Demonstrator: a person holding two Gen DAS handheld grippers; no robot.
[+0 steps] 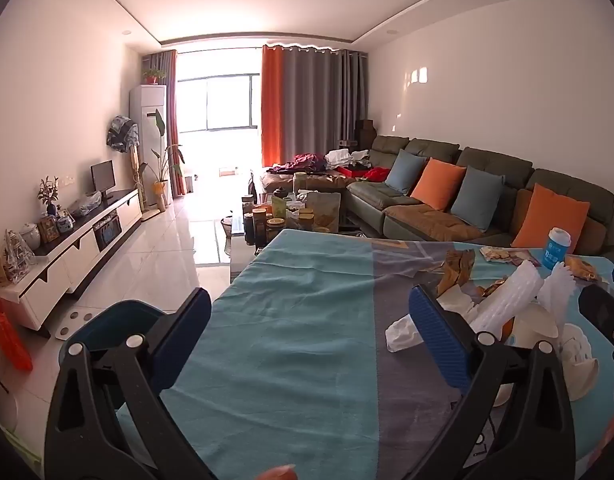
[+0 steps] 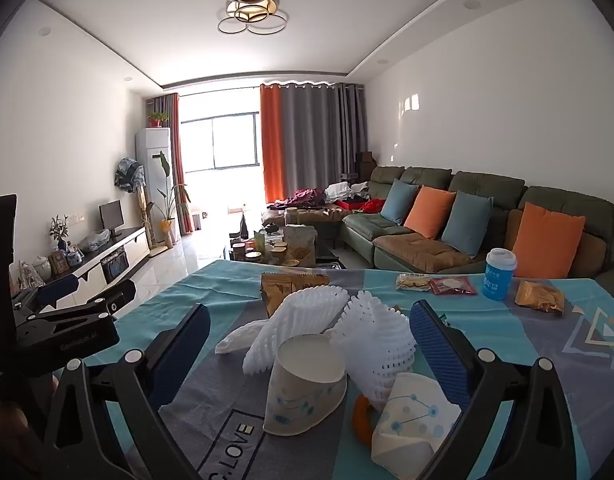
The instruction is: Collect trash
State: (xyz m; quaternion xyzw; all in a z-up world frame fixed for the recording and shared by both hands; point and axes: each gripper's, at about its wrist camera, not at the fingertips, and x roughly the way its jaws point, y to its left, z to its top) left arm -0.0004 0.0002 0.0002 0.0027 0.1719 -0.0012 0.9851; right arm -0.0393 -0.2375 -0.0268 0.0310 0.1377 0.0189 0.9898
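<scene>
Trash lies on the teal and grey tablecloth (image 2: 507, 332). In the right wrist view my right gripper (image 2: 307, 336) is open around a tipped paper cup (image 2: 307, 388), white foam fruit nets (image 2: 303, 320) and a crushed paper cup (image 2: 411, 416), with an orange peel piece (image 2: 361, 412) between them. Farther back lie snack wrappers (image 2: 453, 285) and a blue and white cup (image 2: 499, 274). My left gripper (image 1: 307, 312) is open and empty over bare cloth (image 1: 287, 320). The trash pile (image 1: 507, 308) sits right of it, with a crumpled tissue (image 1: 403, 330) by its right finger. The left gripper also shows in the right wrist view (image 2: 79, 292).
A green sofa with orange and blue cushions (image 2: 467, 216) runs along the right wall. A cluttered coffee table (image 2: 279, 248) stands beyond the table. A TV cabinet (image 1: 79, 248) lines the left wall. An orange bag (image 1: 7, 332) hangs low left. A blue bin rim (image 1: 119, 320) shows beside the table.
</scene>
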